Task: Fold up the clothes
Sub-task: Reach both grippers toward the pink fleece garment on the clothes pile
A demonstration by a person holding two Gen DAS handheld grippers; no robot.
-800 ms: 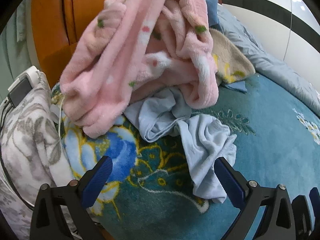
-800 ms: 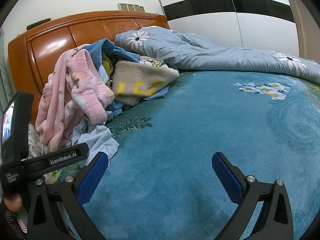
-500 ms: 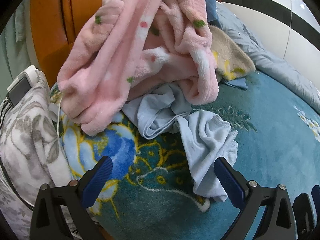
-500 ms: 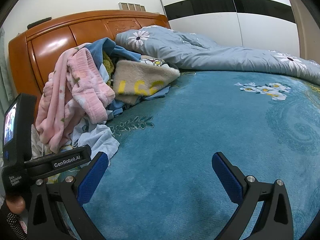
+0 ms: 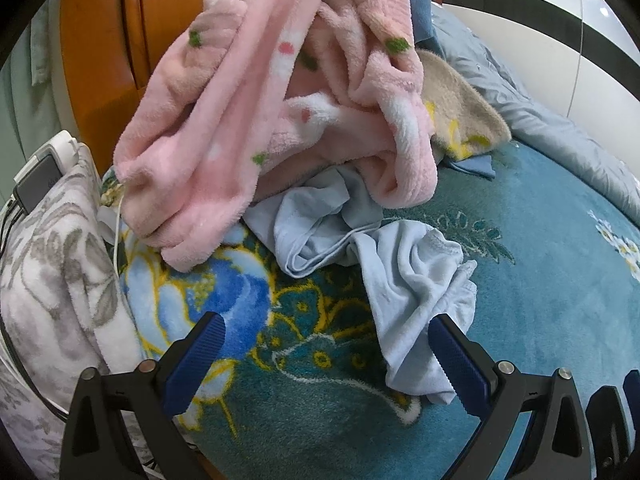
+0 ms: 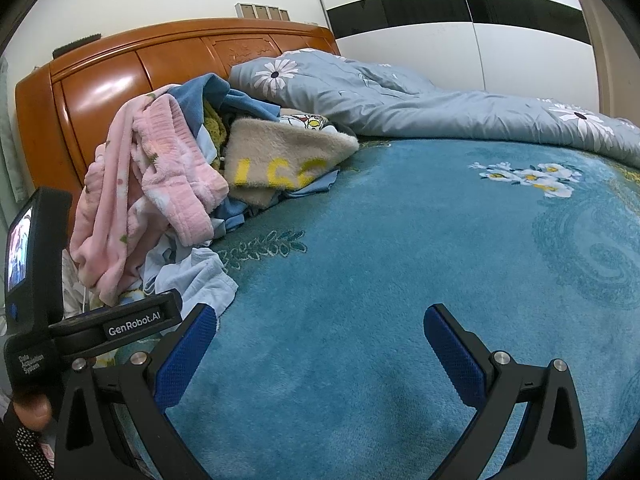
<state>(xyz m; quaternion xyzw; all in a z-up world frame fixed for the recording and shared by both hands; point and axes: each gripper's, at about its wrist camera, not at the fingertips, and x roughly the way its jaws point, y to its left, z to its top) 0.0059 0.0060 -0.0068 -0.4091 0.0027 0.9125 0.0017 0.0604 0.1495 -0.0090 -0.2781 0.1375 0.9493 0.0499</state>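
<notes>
On the far left of the left wrist view a grey flowery pillow [image 5: 52, 280] leans at the edge of the bed, with a small dark gadget [image 5: 34, 184] sitting on top of it. Behind it stands the shiny orange headboard [image 5: 104, 40]. Next comes the pile of clothes. A fluffy pink garment [image 5: 256, 120] hangs over the top of the pile. A crumpled light blue garment [image 5: 408, 280] spills out from under it onto the teal blanket [image 5: 560, 280]. A fuzzy tan garment with yellow letters [image 5: 460, 116] peeks out to the right of the pink one. The left tool [image 5: 326, 354] points down at the blanket, and its two blue fingers are spread wide with nothing between them. The right finger sits just in front of the light blue cloth's low edge.

In the right wrist view the left tool's black body is at the far left, near the pile [image 6: 168, 184]. The tan garment lies on the pile's right side. A grey quilt with daisies [image 6: 400, 100] stretches along the back of the bed. The right tool [image 6: 320, 344] is spread wide too, over bare teal blanket, well apart from the clothes, holding nothing.
</notes>
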